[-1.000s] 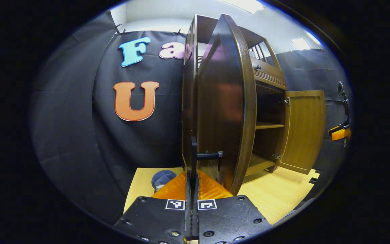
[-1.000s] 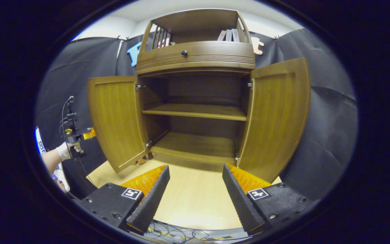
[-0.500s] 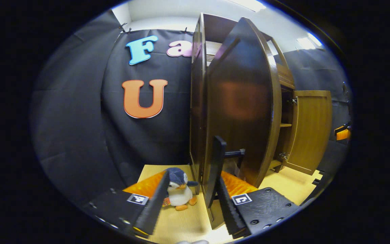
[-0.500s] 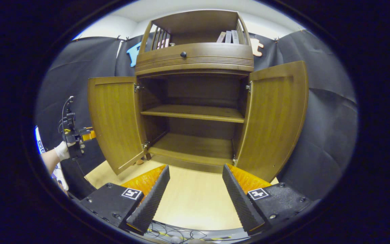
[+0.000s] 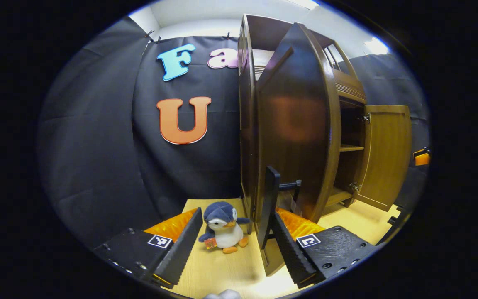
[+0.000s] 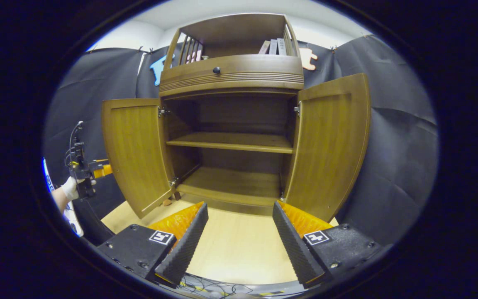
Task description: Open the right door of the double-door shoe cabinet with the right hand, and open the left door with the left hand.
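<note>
The brown wooden shoe cabinet (image 6: 230,74) stands with both doors swung wide. In the right gripper view its left door (image 6: 135,149) and right door (image 6: 330,141) flank two bare shelves (image 6: 230,143). My right gripper (image 6: 239,245) is open, low before the cabinet and touching nothing. In the left gripper view the left door (image 5: 297,124) shows its dark outer face. Its black bar handle (image 5: 271,195) stands just inside one fingertip of my open left gripper (image 5: 232,249), not pressed. The left gripper (image 6: 84,172), held by a gloved hand, also appears far left in the right gripper view.
A small plush penguin (image 5: 222,226) sits on the light wooden floor (image 5: 222,270) beside the cabinet's side, between my left gripper's fingers in view. Several books (image 6: 273,46) stand on the cabinet's top shelf. Cables (image 6: 218,286) lie on the floor near my right gripper.
My left gripper went from shut on the left door's handle to open and let it go; the door swung a little wider. The right gripper barely moved.
</note>
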A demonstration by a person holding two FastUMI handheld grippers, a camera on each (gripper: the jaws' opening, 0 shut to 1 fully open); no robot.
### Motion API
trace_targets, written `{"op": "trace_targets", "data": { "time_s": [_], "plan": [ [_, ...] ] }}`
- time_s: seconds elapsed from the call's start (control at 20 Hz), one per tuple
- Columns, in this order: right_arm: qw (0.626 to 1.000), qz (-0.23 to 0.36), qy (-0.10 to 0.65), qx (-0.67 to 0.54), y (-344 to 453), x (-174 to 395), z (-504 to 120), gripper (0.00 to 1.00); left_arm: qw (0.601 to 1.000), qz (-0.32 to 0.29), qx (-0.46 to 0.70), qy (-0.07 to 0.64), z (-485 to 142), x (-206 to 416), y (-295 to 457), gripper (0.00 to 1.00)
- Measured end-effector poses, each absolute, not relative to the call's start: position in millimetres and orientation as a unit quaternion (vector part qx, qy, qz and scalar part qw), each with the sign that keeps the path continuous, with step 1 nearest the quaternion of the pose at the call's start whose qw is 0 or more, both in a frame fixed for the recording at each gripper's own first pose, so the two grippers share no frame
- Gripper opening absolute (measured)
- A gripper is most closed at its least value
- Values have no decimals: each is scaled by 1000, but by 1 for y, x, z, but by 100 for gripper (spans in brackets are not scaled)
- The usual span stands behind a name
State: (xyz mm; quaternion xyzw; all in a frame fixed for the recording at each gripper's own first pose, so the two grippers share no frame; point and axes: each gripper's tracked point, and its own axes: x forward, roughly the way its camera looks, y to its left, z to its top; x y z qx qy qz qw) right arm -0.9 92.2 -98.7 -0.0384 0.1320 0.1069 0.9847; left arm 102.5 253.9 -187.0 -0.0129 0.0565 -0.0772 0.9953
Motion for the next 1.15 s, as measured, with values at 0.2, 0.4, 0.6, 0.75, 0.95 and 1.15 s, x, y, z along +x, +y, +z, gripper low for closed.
{"op": "trace_targets", "data": {
  "time_s": [0.2, 0.4, 0.6, 0.75, 0.95, 1.15],
  "plan": [
    [984, 113, 131, -38, 95, 6, -98, 99, 998, -36, -31, 44, -165, 72, 268, 95],
    [987, 103, 113, -38, 90, 19, -85, 99, 999, 3, -1, 35, -126, 50, 252, 95],
    [990, 96, 93, -36, 88, 29, -67, 98, 1000, 8, -13, 20, -86, 38, 191, 95],
    [992, 88, 83, -32, 86, 32, -58, 99, 1000, 2, -6, 5, -64, 39, 140, 95],
    [993, 82, 75, -32, 84, 33, -54, 99, 999, -24, -28, 14, -67, 44, 82, 96],
    [995, 69, 69, -29, 79, 30, -52, 99, 998, -26, -45, 42, -89, 36, 52, 96]
  ]
}}
